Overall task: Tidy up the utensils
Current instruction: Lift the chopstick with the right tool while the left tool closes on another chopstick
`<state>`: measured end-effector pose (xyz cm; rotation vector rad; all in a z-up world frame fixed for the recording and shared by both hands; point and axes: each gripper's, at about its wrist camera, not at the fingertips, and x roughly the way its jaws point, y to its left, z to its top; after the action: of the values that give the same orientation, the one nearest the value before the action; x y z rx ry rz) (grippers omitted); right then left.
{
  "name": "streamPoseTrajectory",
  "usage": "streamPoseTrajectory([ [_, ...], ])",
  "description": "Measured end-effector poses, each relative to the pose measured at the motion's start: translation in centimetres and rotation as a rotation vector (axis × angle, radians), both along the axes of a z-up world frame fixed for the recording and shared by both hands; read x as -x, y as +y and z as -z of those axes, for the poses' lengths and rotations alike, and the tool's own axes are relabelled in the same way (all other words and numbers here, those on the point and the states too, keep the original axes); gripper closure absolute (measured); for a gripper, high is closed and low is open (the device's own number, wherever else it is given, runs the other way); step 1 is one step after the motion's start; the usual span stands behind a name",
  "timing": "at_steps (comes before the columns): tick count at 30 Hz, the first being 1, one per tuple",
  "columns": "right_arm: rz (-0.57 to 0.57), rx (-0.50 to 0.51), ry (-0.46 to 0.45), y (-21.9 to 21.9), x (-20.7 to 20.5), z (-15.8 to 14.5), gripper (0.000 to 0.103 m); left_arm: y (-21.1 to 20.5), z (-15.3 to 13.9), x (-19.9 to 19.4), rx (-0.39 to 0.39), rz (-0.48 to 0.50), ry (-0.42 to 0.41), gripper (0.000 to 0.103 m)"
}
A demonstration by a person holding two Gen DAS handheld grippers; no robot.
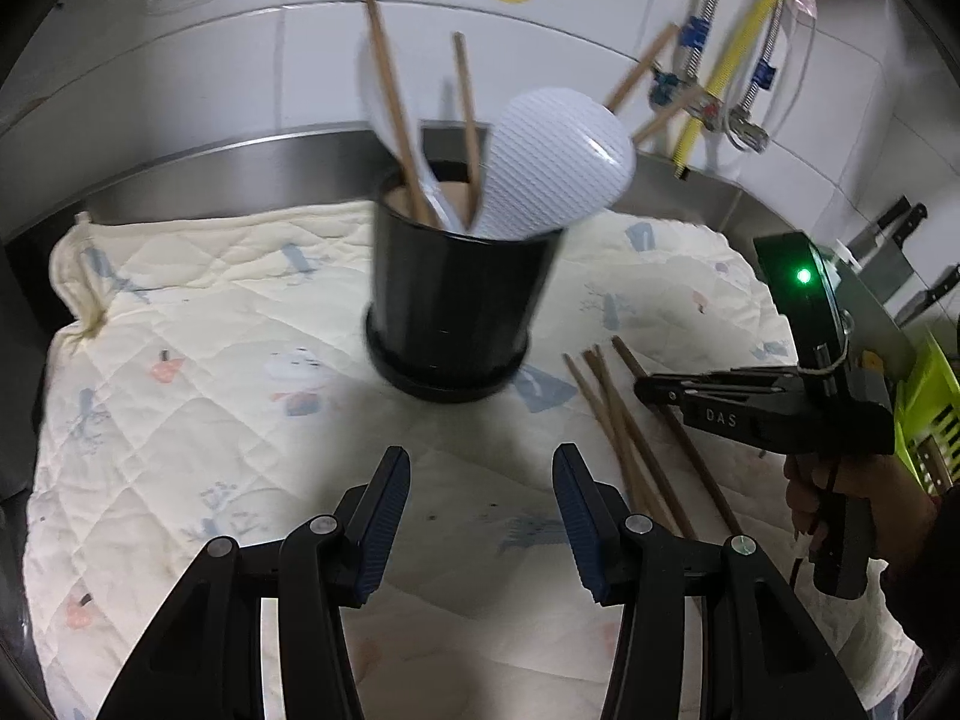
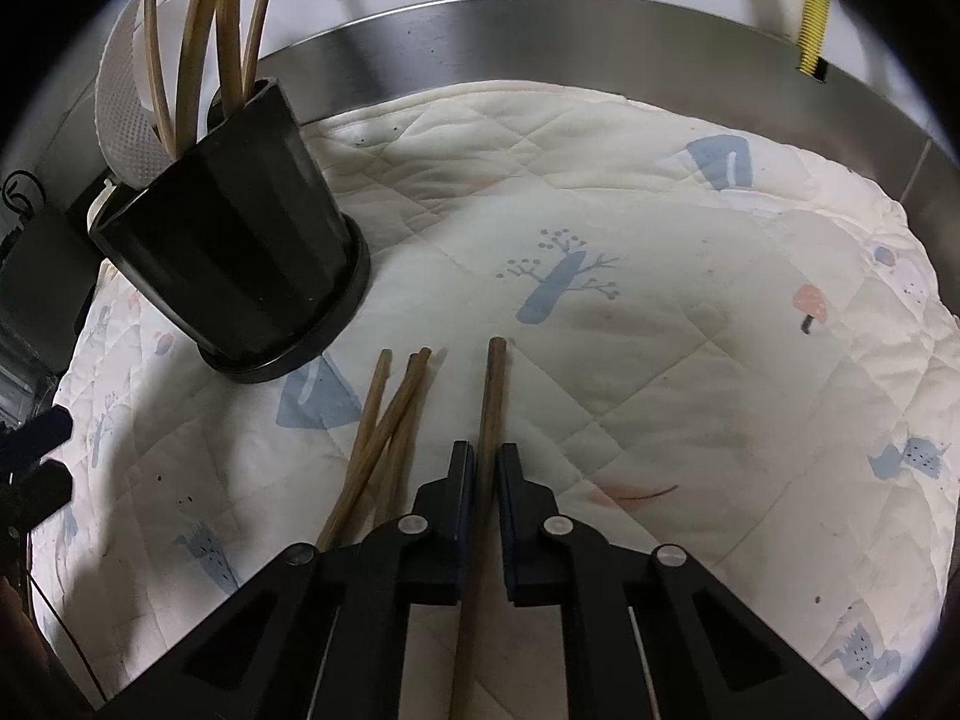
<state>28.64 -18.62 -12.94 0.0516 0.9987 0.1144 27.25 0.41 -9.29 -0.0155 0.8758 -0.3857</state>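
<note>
My right gripper [image 2: 487, 465] is clamped on one dark brown wooden chopstick [image 2: 491, 396]; the stick runs between the pads and its tip pokes out ahead onto the cream quilted mat with blue and pink prints [image 2: 660, 252]. Just left of it, three lighter brown wooden chopsticks [image 2: 390, 414] lie loose on the mat, crossing each other. My left gripper [image 1: 481, 501] is about half open with nothing in it, hanging over bare mat in front of the black fluted plastic utensil cup [image 1: 459, 294]. The cup stands upright on the mat, near the stainless steel rim [image 1: 252, 156]. It holds a white textured rice paddle [image 1: 558, 168] and several brown chopsticks [image 1: 393, 108] standing on end.
</note>
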Motion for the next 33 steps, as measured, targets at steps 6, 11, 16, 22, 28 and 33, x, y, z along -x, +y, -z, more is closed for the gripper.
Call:
streamPoseTrajectory([
  [6, 0.037, -0.02, -0.007, -1.5, 1.9, -0.3, 0.093, -3.4, 1.3, -0.9, 0.034, 0.094, 0.053, 0.05],
  [11, 0.057, -0.029, -0.017, -2.4, 3.8, -0.7, 0.093, -6.2, 2.6, -1.7, 0.048, 0.151, 0.089, 0.056],
  [16, 0.071, -0.041, -0.013, -2.8, 4.7, -0.7, 0.093, -8.6, 3.9, -3.1, 0.047, 0.183, 0.112, 0.067],
  [22, 0.081, -0.039, -0.008, -2.7, 5.6, -0.7, 0.093, -10.3, 4.9, -4.8, 0.035, 0.199, 0.128, 0.075],
  [28, 0.094, -0.049, -0.015, -3.2, 6.2, -0.9, 0.093, -11.8, 6.0, -5.9, 0.007, 0.2, 0.139, 0.079],
  [33, 0.095, -0.051, -0.026, -3.2, 6.5, -1.1, 0.093, -12.1, 6.6, -6.1, -0.015, 0.207, 0.143, 0.085],
])
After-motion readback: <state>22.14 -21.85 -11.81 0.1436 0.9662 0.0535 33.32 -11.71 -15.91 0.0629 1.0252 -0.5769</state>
